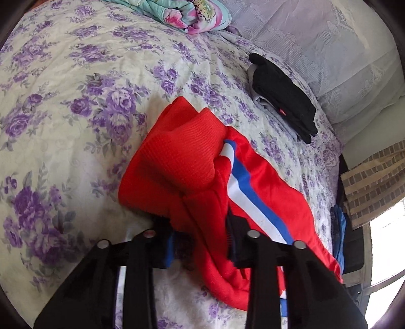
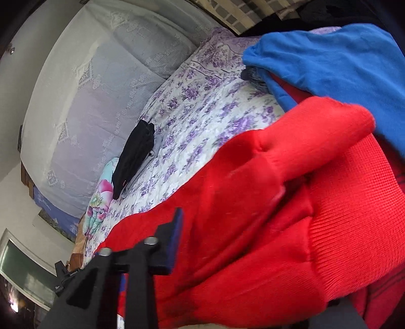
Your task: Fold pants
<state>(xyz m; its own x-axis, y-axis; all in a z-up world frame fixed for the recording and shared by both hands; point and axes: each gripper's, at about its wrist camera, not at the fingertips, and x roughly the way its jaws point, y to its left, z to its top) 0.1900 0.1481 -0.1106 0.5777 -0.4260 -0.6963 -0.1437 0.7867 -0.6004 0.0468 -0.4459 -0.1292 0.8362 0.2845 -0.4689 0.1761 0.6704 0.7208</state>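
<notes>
Red pants [image 1: 177,157] with a white and blue side stripe [image 1: 243,182] lie bunched on the floral bedspread [image 1: 76,101]. The ribbed cuff or waistband end points away from me. My left gripper [image 1: 201,243] is shut on a thick fold of the red fabric at the near end. In the right wrist view the red pants [image 2: 253,202] fill the lower right. My right gripper [image 2: 202,243] is shut on them. Only its left finger [image 2: 174,240] shows, its pad against the cloth; the other finger is hidden under the fabric.
A folded stack of black and grey clothes [image 1: 281,96] [image 2: 134,157] sits near the pillows [image 1: 329,50]. A rolled floral quilt [image 1: 177,15] lies at the far end. A blue garment [image 2: 329,63] lies over the red pants. The bed edge runs along the right.
</notes>
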